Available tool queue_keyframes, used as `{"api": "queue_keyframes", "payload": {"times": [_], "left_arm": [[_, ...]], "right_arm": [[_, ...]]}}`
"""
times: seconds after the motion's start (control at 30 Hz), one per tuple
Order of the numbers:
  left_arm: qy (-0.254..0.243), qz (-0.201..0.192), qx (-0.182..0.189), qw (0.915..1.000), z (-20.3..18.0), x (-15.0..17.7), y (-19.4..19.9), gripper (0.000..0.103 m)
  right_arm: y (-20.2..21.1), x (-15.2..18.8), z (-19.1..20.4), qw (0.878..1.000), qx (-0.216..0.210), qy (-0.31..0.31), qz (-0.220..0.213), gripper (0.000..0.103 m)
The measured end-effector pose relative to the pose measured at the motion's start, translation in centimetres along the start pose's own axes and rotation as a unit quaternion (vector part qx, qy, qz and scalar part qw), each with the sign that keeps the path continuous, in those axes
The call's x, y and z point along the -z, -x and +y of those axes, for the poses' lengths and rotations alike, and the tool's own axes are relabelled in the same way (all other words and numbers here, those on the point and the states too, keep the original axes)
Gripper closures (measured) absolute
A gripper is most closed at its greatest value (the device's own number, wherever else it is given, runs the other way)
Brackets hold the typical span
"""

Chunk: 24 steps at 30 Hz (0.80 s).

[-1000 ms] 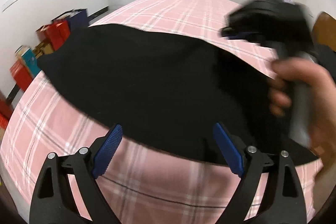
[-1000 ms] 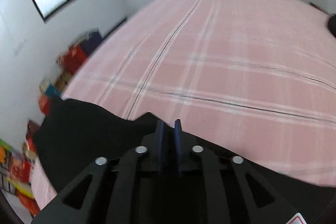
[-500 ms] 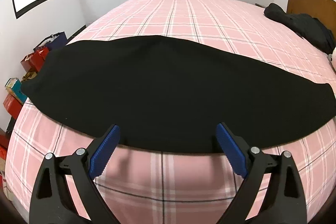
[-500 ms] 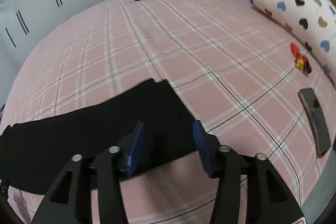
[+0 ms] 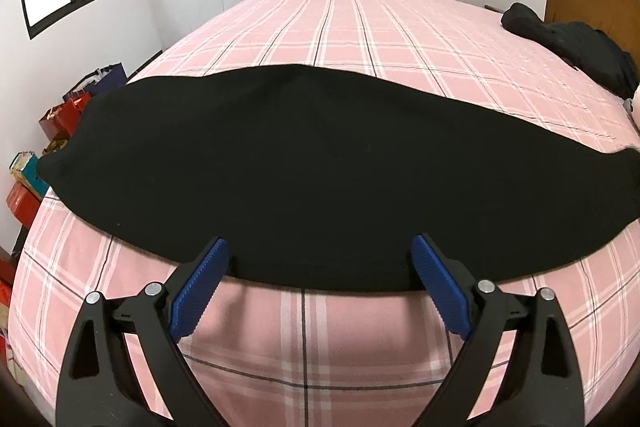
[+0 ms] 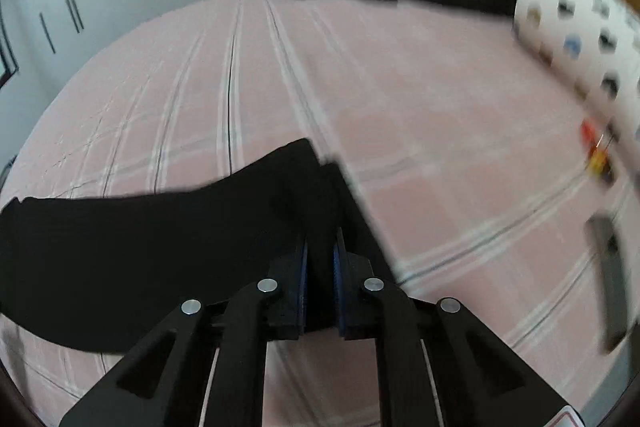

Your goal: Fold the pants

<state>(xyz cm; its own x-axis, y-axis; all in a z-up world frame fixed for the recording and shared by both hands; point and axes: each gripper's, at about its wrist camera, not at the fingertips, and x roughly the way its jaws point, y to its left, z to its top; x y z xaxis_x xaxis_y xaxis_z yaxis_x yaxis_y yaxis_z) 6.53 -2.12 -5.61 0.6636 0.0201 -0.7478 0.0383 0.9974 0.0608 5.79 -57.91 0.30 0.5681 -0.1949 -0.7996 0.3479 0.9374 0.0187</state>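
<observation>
Pants [image 6: 160,247] seemingly (blurred) between closing tongs [image 6: 319,259] —

Before me, a bed [image 5: 360,27] in a pink plaid sheet carries black pants [image 5: 300,167] laid flat across its near side. At the headboard end I see a heap of dark clothes [image 5: 572,43], a heart-print pillow [image 6: 580,39], a small red-and-yellow object [image 6: 596,151] and a phone [image 6: 610,279].

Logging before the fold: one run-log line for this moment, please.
left tool: open, at near edge of pants | right tool: closing, pants end between pads | pants: flat on bed
</observation>
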Motion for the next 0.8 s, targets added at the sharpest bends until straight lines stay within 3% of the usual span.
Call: {"api": "queue_keyframes", "payload": {"times": [0.03, 0.1, 0.17, 0.2, 0.3, 0.4, 0.43, 0.5, 0.6, 0.7, 0.8], "left_arm": [[-0.002, 0.000, 0.001, 1.0000, -0.1, 0.0, 0.0, 0.012], [-0.007, 0.000, 0.004, 1.0000, -0.4, 0.1, 0.0, 0.012], [-0.010, -0.001, 0.004, 0.9999, -0.5, 0.4, 0.2, 0.012], [-0.011, -0.002, 0.003, 0.9999, -0.5, 0.4, 0.3, 0.012], [-0.004, 0.000, 0.008, 1.0000, -0.3, 0.5, 0.4, 0.012], [-0.006, 0.002, 0.008, 0.9999, -0.2, 0.4, 0.4, 0.012], [-0.006, 0.003, 0.008, 0.9999, -0.2, 0.3, 0.5, 0.012], [-0.003, 0.003, 0.009, 1.0000, 0.0, 0.2, 0.5, 0.009], [0.000, 0.006, 0.004, 1.0000, 0.4, 0.1, 0.4, 0.008], [0.017, 0.020, 0.010, 0.9996, 1.1, -0.2, -0.1, 0.008], [0.042, 0.022, 0.021, 0.9986, 2.1, -0.3, 0.1, 0.008]], "right_arm": [[-0.8, 0.1, -0.6, 1.000, 0.006, -0.004, 0.012, 0.094], [-4.4, 1.5, -1.3, 0.997, 0.000, -0.005, 0.076, 0.092], [-3.6, 1.1, -0.7, 0.998, 0.012, 0.006, 0.057, 0.085], [-3.0, 0.7, -0.6, 0.999, 0.017, -0.002, 0.051, 0.077], [0.3, -0.7, -0.6, 0.999, 0.024, -0.032, -0.012, 0.075], [0.2, -2.0, 1.0, 1.000, -0.007, -0.019, -0.022, 0.075], [-0.9, -2.1, 1.2, 1.000, -0.007, -0.013, -0.009, 0.074], [-5.7, -1.8, 0.8, 0.997, 0.017, -0.018, 0.079, 0.072], [-3.6, -1.8, -0.8, 0.994, 0.037, -0.091, 0.043, 0.057], [0.1, -0.1, -1.5, 0.991, 0.011, -0.133, 0.001, 0.025], [1.7, 2.5, -2.7, 0.986, -0.022, -0.165, -0.002, 0.024]]}}
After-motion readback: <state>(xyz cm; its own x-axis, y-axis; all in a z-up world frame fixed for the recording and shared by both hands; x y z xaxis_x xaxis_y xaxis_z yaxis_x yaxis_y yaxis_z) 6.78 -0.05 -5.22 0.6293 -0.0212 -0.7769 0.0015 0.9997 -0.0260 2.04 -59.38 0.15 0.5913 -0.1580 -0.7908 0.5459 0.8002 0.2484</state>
